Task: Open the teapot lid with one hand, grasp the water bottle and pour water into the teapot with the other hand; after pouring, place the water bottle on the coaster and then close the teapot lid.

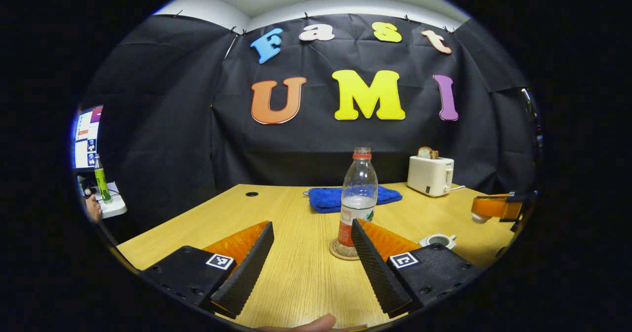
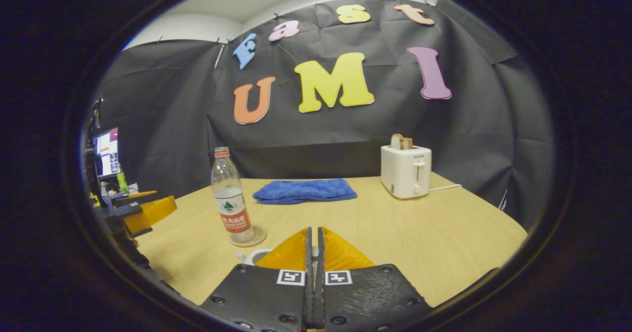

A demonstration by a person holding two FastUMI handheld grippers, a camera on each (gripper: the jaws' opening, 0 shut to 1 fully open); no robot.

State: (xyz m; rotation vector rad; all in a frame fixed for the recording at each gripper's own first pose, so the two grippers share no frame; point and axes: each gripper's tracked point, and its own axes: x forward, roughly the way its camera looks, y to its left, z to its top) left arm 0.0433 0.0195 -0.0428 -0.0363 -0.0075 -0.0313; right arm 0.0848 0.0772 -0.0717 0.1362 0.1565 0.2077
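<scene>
Left tongs (image 1: 311,253) agape; ribbed clear bottle (image 1: 359,198) upright.

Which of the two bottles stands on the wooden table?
The clear water bottle with the red cap, on the coaster. The green bottle stands off the table, left.

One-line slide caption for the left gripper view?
Open left gripper faces the water bottle standing on its coaster; teapot uncovered.

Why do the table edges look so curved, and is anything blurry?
Left gripper view: the fisheye lens bows the table edges; the water bottle is sharp, the screen at the left rim glares. Right gripper view: the same bending tilts the toaster; soft even light, faint shadows.
</scene>
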